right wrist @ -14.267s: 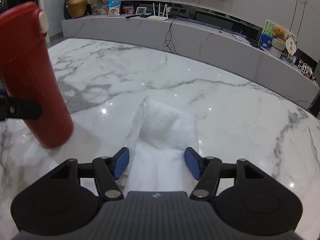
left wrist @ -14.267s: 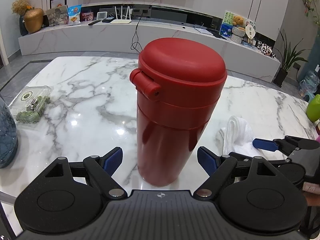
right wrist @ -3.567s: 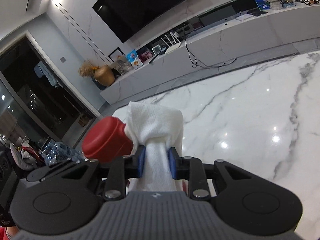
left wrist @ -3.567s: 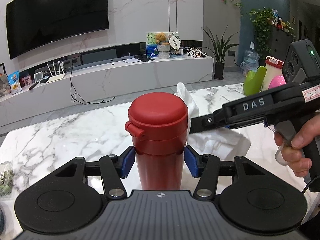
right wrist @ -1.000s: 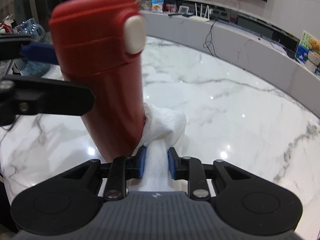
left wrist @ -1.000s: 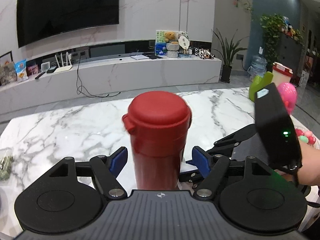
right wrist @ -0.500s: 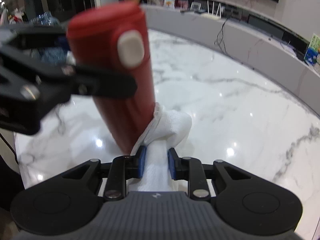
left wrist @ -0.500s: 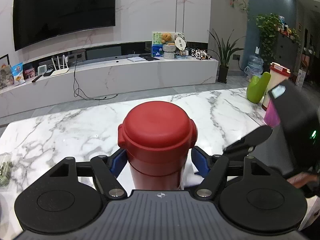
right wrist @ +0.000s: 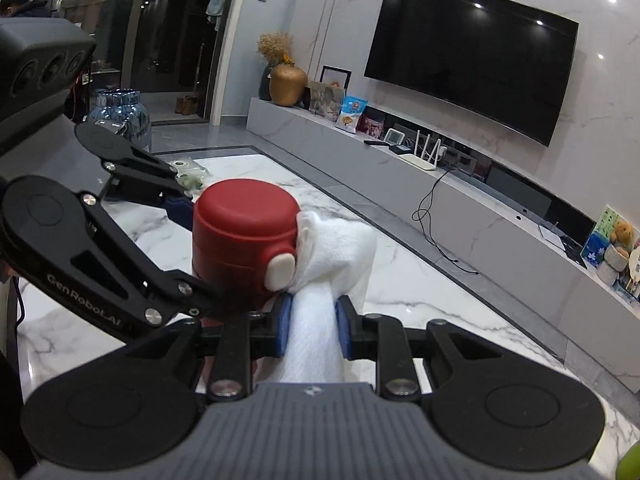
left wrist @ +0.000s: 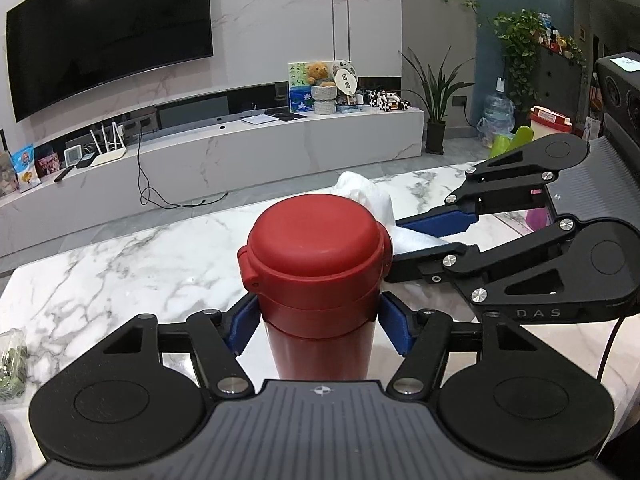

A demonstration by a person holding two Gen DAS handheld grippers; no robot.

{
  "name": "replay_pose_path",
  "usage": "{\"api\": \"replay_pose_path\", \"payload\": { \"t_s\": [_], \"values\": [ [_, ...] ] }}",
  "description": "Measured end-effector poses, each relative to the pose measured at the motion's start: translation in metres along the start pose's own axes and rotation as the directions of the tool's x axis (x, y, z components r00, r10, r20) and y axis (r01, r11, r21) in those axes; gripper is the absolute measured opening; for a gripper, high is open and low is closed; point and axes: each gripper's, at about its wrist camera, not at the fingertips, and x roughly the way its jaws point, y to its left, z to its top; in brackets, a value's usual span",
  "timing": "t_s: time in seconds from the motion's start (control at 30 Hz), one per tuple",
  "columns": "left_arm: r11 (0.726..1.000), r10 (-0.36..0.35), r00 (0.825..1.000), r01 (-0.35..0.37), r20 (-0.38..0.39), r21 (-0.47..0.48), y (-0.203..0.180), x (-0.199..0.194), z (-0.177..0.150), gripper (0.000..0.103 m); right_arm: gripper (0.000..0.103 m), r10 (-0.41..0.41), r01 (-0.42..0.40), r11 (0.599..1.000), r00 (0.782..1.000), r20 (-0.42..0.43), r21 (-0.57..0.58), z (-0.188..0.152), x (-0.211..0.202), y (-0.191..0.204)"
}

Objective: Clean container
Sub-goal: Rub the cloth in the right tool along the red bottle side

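Observation:
A red flask with a domed lid [left wrist: 318,268] stands upright between my left gripper's blue pads. My left gripper [left wrist: 318,326] is shut on the flask just below its lid. My right gripper [right wrist: 312,328] is shut on a white cloth [right wrist: 332,260] and presses it against the side of the lid, next to the white button [right wrist: 279,273]. In the left wrist view the right gripper [left wrist: 424,232] reaches in from the right with the cloth [left wrist: 372,200] touching the lid's far right side. The flask's base is hidden.
The white marble table [left wrist: 120,264] lies under both grippers. A clear box of greens [left wrist: 12,364] sits at its left edge. A blue glass vase [right wrist: 120,114] stands beyond the table. A TV console with cables [left wrist: 200,160] runs along the wall.
My right gripper has carried the cloth from the flask's lower body up to the lid. My left gripper has stayed closed around the flask below the lid and the view has tilted up.

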Motion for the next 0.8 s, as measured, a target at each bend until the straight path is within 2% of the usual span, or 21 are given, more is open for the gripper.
{"api": "replay_pose_path", "payload": {
  "t_s": [0.27,0.53,0.63,0.8],
  "values": [
    [1.000,0.002,1.000,-0.002,0.002,-0.003,-0.001,-0.002,-0.002,0.063,0.027,0.016,-0.020,0.999,0.995,-0.100,-0.033,0.002,0.034,-0.006],
    [1.000,0.010,1.000,-0.010,0.003,-0.013,-0.002,-0.003,-0.002,0.063,0.027,0.055,-0.057,0.998,0.967,-0.249,-0.001,-0.019,0.071,0.002],
    [0.999,0.041,0.999,-0.041,-0.004,-0.026,-0.005,-0.005,-0.003,0.070,0.027,0.054,-0.052,0.999,0.957,-0.286,0.013,-0.023,0.077,0.003],
    [0.998,0.047,0.999,-0.048,-0.028,-0.039,-0.007,-0.011,-0.005,0.070,0.027,0.052,-0.042,0.998,0.948,-0.315,0.037,-0.028,0.078,0.006]
  ]
}}
